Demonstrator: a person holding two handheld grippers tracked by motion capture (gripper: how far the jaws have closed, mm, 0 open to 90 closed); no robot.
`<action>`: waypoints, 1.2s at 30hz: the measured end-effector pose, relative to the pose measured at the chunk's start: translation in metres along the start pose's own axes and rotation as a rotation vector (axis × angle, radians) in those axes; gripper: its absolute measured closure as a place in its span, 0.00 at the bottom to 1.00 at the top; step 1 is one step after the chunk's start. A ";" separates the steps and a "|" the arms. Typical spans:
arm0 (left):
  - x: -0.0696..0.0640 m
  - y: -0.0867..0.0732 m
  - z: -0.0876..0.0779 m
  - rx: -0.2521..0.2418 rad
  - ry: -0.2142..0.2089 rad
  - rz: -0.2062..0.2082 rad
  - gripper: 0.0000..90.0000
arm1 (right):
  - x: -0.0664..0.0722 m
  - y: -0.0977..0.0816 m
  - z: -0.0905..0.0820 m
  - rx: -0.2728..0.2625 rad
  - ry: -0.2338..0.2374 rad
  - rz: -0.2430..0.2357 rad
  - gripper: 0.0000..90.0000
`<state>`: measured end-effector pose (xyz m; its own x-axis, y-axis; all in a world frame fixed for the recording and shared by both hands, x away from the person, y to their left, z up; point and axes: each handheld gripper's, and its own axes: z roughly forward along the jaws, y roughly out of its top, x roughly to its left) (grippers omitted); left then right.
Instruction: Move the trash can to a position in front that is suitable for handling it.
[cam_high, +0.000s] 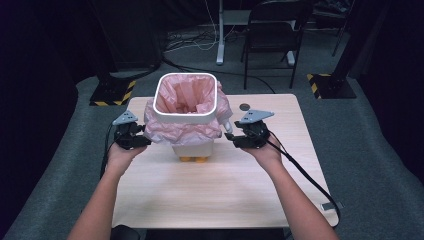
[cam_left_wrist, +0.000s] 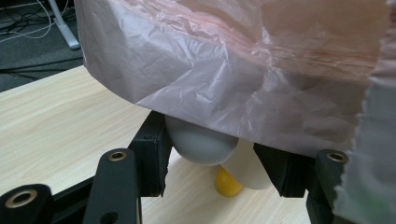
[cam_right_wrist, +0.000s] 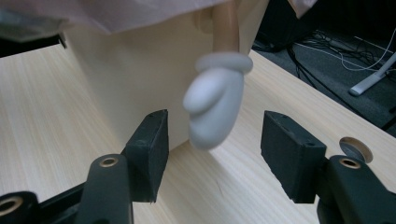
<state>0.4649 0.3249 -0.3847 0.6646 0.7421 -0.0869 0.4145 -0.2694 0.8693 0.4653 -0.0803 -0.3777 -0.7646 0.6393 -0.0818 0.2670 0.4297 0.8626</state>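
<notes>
high view / bin: white bin (cam_high: 192, 145) lined with a pink bag (cam_high: 182, 127), standing mid-table (cam_high: 225, 200) on yellow feet.
high view / left hand: left gripper (cam_high: 134, 136) just left of the bin, at the bag's overhang; forearm in from below, palm under the gripper.
high view / right hand: right gripper (cam_high: 235, 136) just right of the bin, near its small white mitten arm (cam_high: 227, 125); wrist level.
left gripper view: jaws part open, either side of a white mitten (cam_left_wrist: 201, 142) under the bag; pads touching or not, cannot tell. Yellow foot (cam_left_wrist: 227, 183) behind.
right gripper view: jaws apart, mitten (cam_right_wrist: 215, 107) hanging between them, clear gaps both sides, nothing gripped. Bin wall (cam_right_wrist: 140, 79) behind.
</notes>
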 end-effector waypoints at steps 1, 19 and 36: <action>0.000 0.000 0.001 0.001 0.000 0.001 0.52 | 0.001 0.002 0.002 0.006 -0.004 0.000 0.45; 0.003 0.003 0.006 0.013 0.008 0.012 0.67 | -0.006 0.007 0.023 -0.028 0.029 0.011 0.57; 0.004 0.005 0.013 0.037 -0.003 0.020 0.69 | -0.008 0.016 0.031 0.013 0.065 0.002 0.64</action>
<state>0.4778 0.3183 -0.3872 0.6748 0.7346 -0.0707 0.4237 -0.3072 0.8521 0.4939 -0.0589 -0.3784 -0.8002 0.5978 -0.0473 0.2756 0.4367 0.8563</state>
